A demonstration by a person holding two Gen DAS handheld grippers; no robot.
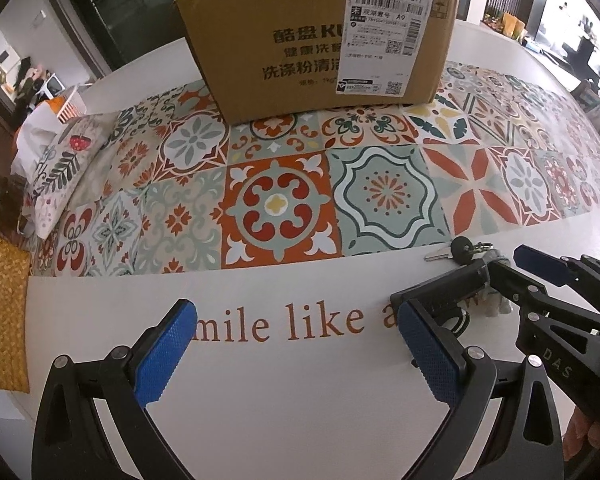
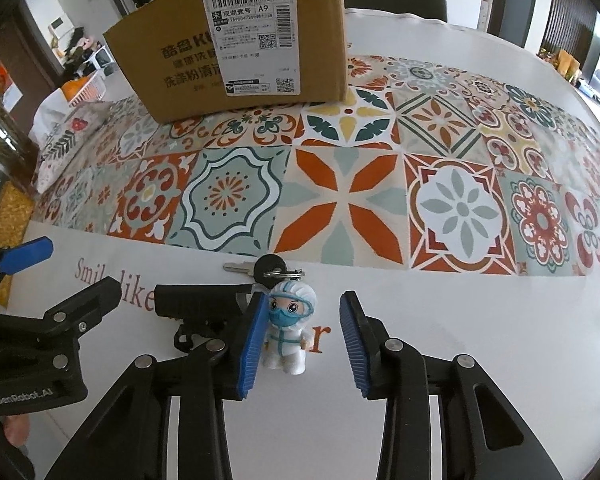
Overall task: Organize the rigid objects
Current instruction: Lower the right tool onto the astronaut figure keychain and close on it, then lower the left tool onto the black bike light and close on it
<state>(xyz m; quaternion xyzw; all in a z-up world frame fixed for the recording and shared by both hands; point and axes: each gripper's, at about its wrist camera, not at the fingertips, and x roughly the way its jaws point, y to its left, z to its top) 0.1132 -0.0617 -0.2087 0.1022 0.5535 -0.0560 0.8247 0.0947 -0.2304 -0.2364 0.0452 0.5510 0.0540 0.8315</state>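
Both grippers share one build: matte black plastic linkage arms with triangular cut-outs, joined by round silver screws. The left gripper (image 1: pixel 296 354) carries blue pads with a knurled diamond texture on its fingers (image 1: pixel 162 358). The right gripper (image 2: pixel 302 344) has blue pads ribbed in fine lines on its fingers (image 2: pixel 254 346). White lettering behind the fingers reads "GenRobot.AI" on the left gripper's body, "DAS" on the right.
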